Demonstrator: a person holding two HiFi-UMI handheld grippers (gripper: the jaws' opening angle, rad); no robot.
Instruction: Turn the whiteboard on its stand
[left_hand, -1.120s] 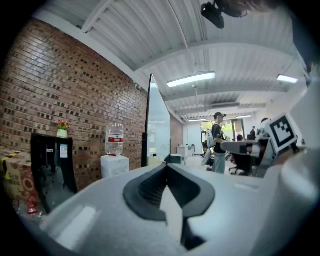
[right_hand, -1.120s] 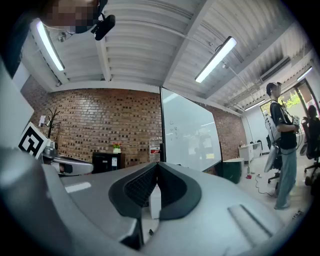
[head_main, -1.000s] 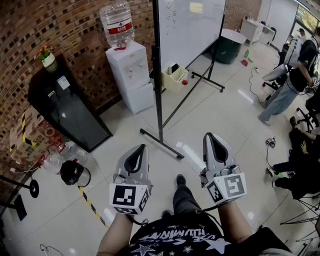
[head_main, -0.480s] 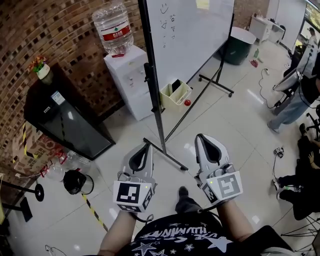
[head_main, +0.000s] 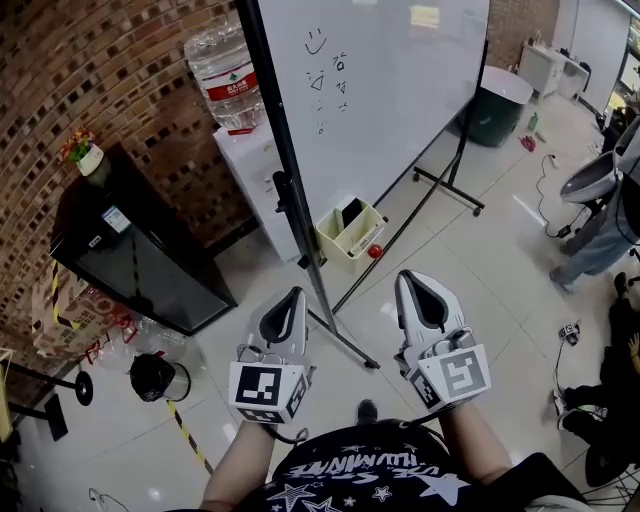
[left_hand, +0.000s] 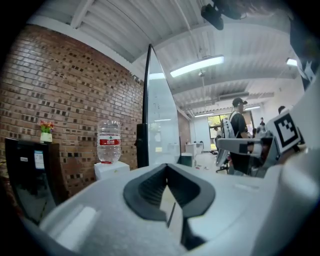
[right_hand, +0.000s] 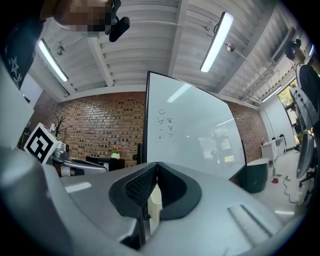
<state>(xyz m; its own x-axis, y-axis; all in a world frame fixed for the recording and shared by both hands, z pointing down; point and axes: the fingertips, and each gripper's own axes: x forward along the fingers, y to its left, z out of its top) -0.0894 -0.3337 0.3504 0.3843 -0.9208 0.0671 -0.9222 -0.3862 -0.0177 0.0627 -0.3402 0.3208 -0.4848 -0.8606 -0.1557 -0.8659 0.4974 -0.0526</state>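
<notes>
Whiteboard (head_main: 390, 90) stands upright on its stand ahead of the person. Its near edge is a black post (head_main: 285, 180) rising just beyond the left gripper (head_main: 290, 297). The board face runs off to the right, with a few marks near the top.

The near foot bar (head_main: 345, 343) lies across the tiles and ends between the two grippers.

Left gripper: jaws shut, nothing in them. Right gripper (head_main: 407, 280): likewise closed and empty. Both are held low, clear of the post, touching nothing.

Tight side: a water cooler (head_main: 245, 150) sits against the brick wall (head_main: 90, 70) behind the post, with a black cabinet (head_main: 130, 250) further left. A cream bin (head_main: 350, 232) and a red ball (head_main: 374, 251) sit under the board.

There is open tile right of the board. A person (head_main: 600, 220) stands at the far right edge.
</notes>
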